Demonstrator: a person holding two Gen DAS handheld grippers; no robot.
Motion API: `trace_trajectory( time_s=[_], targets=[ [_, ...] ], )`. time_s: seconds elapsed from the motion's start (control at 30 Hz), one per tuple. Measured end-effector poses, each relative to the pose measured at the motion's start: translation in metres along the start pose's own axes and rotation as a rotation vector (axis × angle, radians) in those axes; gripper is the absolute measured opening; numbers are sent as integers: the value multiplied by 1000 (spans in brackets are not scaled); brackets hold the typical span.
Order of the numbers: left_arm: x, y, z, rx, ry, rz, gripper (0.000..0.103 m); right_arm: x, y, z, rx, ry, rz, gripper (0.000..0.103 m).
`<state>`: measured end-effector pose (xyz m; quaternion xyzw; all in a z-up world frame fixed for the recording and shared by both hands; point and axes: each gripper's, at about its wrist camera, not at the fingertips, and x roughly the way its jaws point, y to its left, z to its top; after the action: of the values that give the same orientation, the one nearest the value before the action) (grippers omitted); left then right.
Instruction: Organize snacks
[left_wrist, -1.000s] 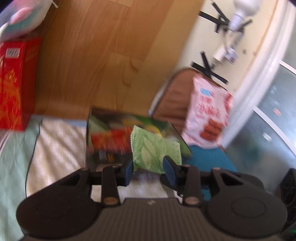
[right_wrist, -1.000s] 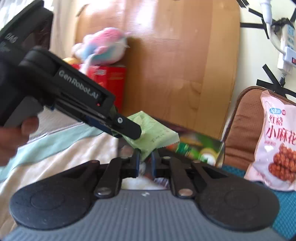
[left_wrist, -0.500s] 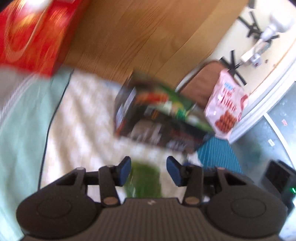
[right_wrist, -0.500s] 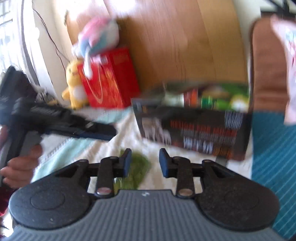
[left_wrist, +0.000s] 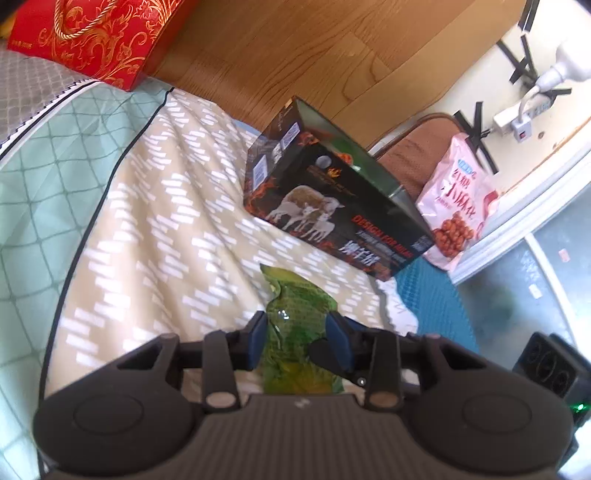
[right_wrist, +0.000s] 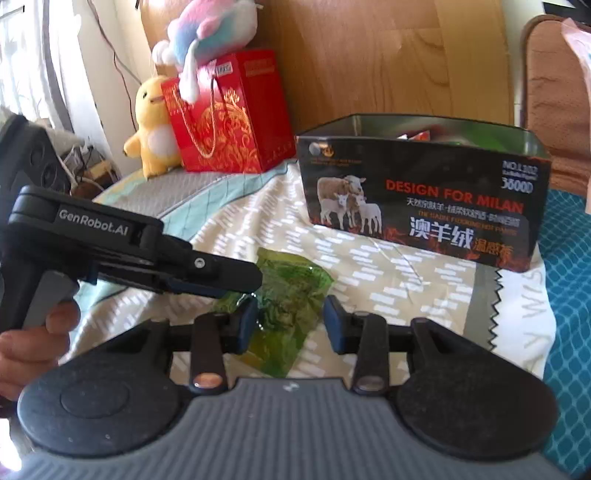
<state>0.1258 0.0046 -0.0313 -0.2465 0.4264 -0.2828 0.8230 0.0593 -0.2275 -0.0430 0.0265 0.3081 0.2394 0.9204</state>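
A dark green snack packet (left_wrist: 295, 325) lies on the patterned bed cover, also seen in the right wrist view (right_wrist: 288, 291). My left gripper (left_wrist: 297, 341) is open with the packet between its blue pads, low over the cover. My right gripper (right_wrist: 290, 323) is open over the same packet from the other side. The left gripper's body (right_wrist: 147, 254) reaches in from the left in the right wrist view. A black open-top box (left_wrist: 332, 206) printed with sheep stands beyond the packet, with snacks inside (right_wrist: 417, 134). A pink snack bag (left_wrist: 458, 206) leans on a brown chair.
A red gift bag (right_wrist: 225, 114) with plush toys (right_wrist: 159, 125) stands at the wooden headboard (left_wrist: 314, 55). A brown chair (left_wrist: 417, 155) and teal cloth (left_wrist: 432, 299) lie right of the box. A black device (left_wrist: 554, 365) sits at the bed's right.
The light green packet held over the box a second ago is gone from view. Both grippers have come down from the box to the dark green packet on the cover; the right one opened.
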Motion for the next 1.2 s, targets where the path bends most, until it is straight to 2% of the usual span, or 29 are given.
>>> trace_trajectory(
  time_s=[0.13, 0.33, 0.53, 0.63, 0.67, 0.73, 0.77, 0.83, 0.93, 1.03, 1.2],
  targets=[
    [-10, -20, 18, 43, -44, -25, 35, -12, 3, 12, -24, -83, -37, 41],
    [-7, -70, 71, 174, -122, -40, 35, -26, -4, 55, -61, -248, -130, 41],
    [45, -104, 114, 250, -131, -11, 38, -12, -42, 89, -74, -316, -242, 41],
    [79, -109, 121, 275, -130, 52, 44, 5, -61, 90, -87, -300, -282, 45],
    [87, -108, 121, 279, -128, 83, 44, 10, -65, 88, -94, -300, -294, 49],
    [88, -103, 119, 265, -131, 105, 44, 15, -70, 84, -94, -284, -341, 50],
    [82, -100, 116, 253, -135, 82, 44, 12, -70, 81, -84, -297, -342, 50],
    [67, -94, 109, 246, -147, 51, 44, -2, -69, 73, -57, -325, -305, 50],
    [42, -88, 89, 262, -162, 59, 44, -14, -59, 63, -44, -324, -269, 50],
    [19, -82, 61, 278, -155, 81, 44, -25, -46, 49, -12, -310, -230, 52],
    [-8, -77, 14, 291, -130, 157, 46, -45, -30, 19, 95, -266, -218, 54]
  ],
)
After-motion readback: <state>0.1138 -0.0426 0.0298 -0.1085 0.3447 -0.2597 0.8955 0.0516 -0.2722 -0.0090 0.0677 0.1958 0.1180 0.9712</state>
